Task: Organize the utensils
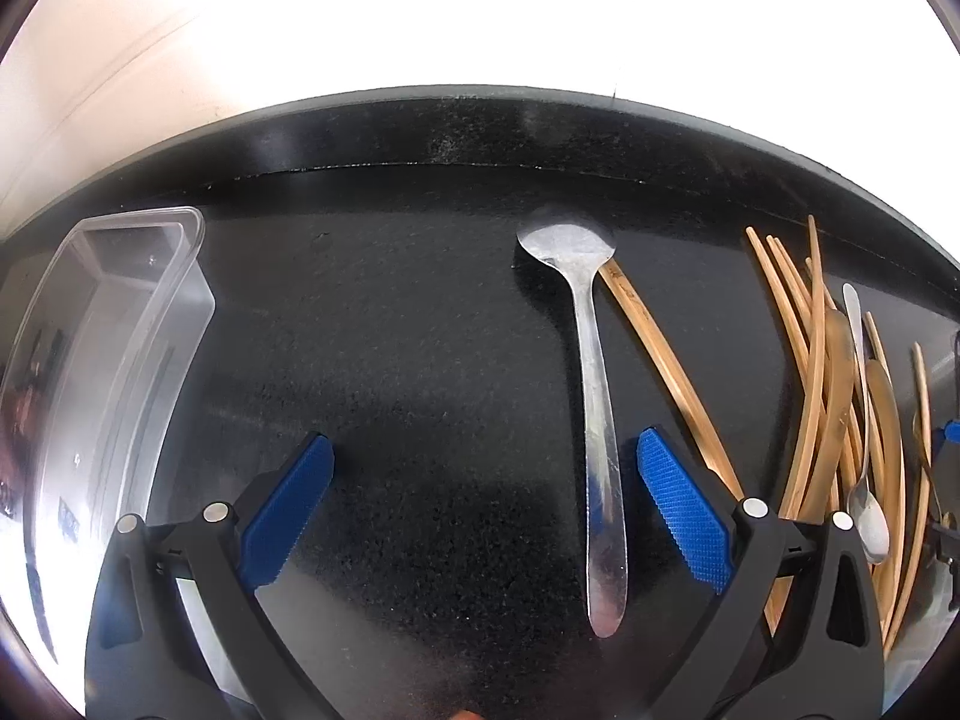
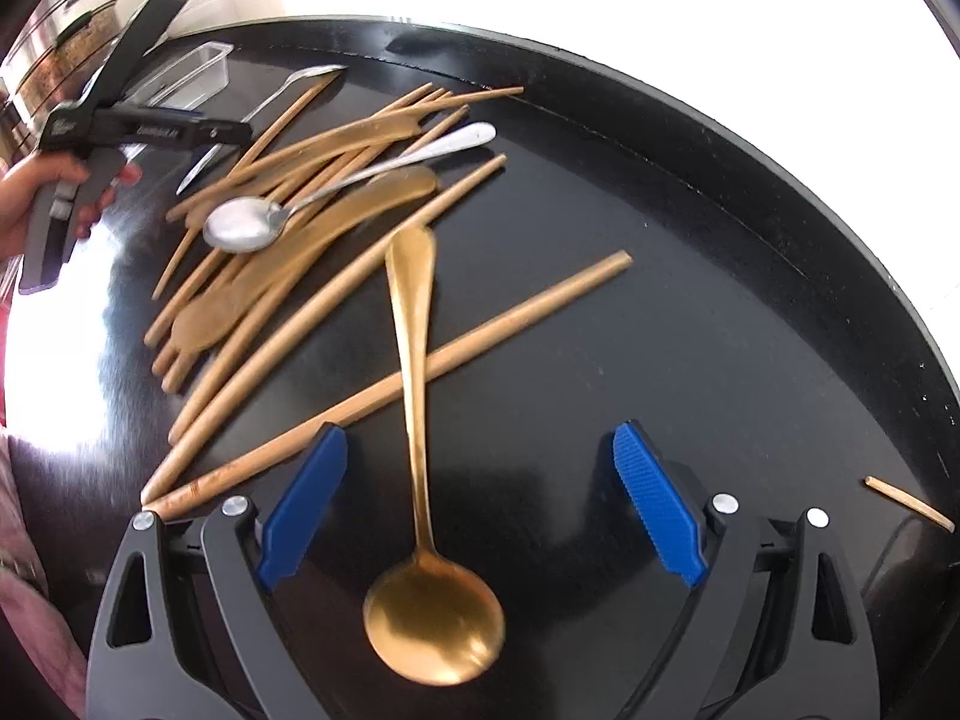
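Note:
In the left wrist view my left gripper (image 1: 483,450) is open over the black counter. A long silver spoon (image 1: 594,420) lies between its fingers, nearer the right finger (image 1: 681,504), bowl pointing away. A wooden chopstick (image 1: 666,372) lies beside it. In the right wrist view my right gripper (image 2: 480,450) is open above a gold spoon (image 2: 420,450), whose bowl lies near the camera between the fingers. The gold spoon crosses a chopstick (image 2: 510,324). A pile of chopsticks and wooden spoons (image 2: 288,228) with a small silver spoon (image 2: 252,228) on top lies to the left.
A clear plastic container (image 1: 108,360) stands at the left on the counter; it also shows far off in the right wrist view (image 2: 192,78). The chopstick pile (image 1: 840,420) lies right of my left gripper. A short stick (image 2: 909,504) lies at the right. A raised counter edge (image 1: 480,126) runs behind.

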The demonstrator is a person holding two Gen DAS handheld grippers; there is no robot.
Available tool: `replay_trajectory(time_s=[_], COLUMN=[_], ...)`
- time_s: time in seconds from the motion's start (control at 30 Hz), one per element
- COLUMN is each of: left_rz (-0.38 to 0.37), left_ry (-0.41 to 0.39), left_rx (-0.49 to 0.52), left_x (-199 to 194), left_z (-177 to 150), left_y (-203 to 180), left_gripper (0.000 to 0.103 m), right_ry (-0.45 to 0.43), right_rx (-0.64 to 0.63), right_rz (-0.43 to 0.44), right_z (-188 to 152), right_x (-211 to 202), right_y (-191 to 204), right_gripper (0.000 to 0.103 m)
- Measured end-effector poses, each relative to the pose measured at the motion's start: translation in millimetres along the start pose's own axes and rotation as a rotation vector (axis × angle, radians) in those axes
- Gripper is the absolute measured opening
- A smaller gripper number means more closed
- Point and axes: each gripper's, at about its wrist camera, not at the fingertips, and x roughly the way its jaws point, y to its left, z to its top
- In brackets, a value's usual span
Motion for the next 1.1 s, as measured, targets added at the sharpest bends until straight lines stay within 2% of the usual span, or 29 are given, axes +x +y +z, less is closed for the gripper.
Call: replay_trajectory(time_s=[0.07,0.1,0.17,0.2,0.23,0.27,0.3,0.33,0.43,0.5,0.6,0.7,0.83,0.87,0.9,1.1], left_rz=[-0.006,-0.008,-0.012,-0.018,-0.027,-0.026,-0.003,-0.019,-0.086,-0.116,-0.163,-0.207,-0.251,-0.257,-0.262,-0.279], left_ry=[-0.004,-0.008,-0.017,-0.028,-0.062,-0.09,-0.089,-0.089,-0.059,-0.076,-0.105,-0.103,-0.14,-0.152,-0.16,-0.238], left_rx=[0.01,0.015,0.017,0.027,0.053,0.088,0.107,0.11,0.069,0.04,0.037,0.046,0.067,0.077,0.086,0.086], left_x=[-0.7,0.2,0.9,-0.1,-4.9,-9.4,-9.6,-8.7,-9.1,-20.3,-43.1,-62.5,-96.0,-103.6,-111.6,-146.6], left_z=[-0.5,0.1,1.7,2.3,2.5,3.0,3.7,5.2,9.3,6.4,-4.9,-18.0,-34.3,-37.1,-40.9,-37.3], left_y=[0.1,-0.1,-4.9,-8.0,-12.7,-19.6,-23.7,-26.4,-23.3,-19.9,-19.7,-21.8,-28.8,-31.8,-34.1,-41.3], left_gripper=[0.098,0.098,0.095,0.09,0.056,0.009,0.008,0.008,0.007,0.007,0.007,0.007,0.007,0.0,0.0,0.0], right_ry=[0.007,0.005,-0.019,-0.023,-0.021,-0.026,-0.03,-0.033,-0.024,-0.048,-0.091,-0.134,-0.205,-0.216,-0.222,-0.281], right_rx=[0.024,0.029,0.042,0.04,0.018,-0.014,-0.015,0.042,0.303,0.439,0.539,0.597,0.646,0.639,0.632,0.65], right_rz=[-0.011,-0.015,-0.039,-0.069,-0.134,-0.176,-0.195,-0.167,-0.041,0.02,0.057,0.098,0.176,0.176,0.175,0.24], right_z=[3.6,3.8,9.2,9.5,9.0,7.9,7.7,7.9,2.0,-7.1,-18.3,-24.1,-26.8,-25.2,-23.3,-26.6], right_x=[0.5,-0.4,-3.9,-5.5,-5.8,-5.6,-5.8,-7.2,-14.5,-24.6,-44.1,-64.7,-93.4,-98.8,-100.2,-124.7], right_y=[2.2,3.2,9.2,13.8,20.6,28.4,31.4,25.2,-8.7,-19.6,-18.0,-13.0,-2.9,0.2,2.0,12.5], right_gripper=[0.087,0.081,0.048,0.005,0.006,0.006,0.006,0.006,0.006,0.006,0.006,0.005,0.002,0.002,0.002,0.002])
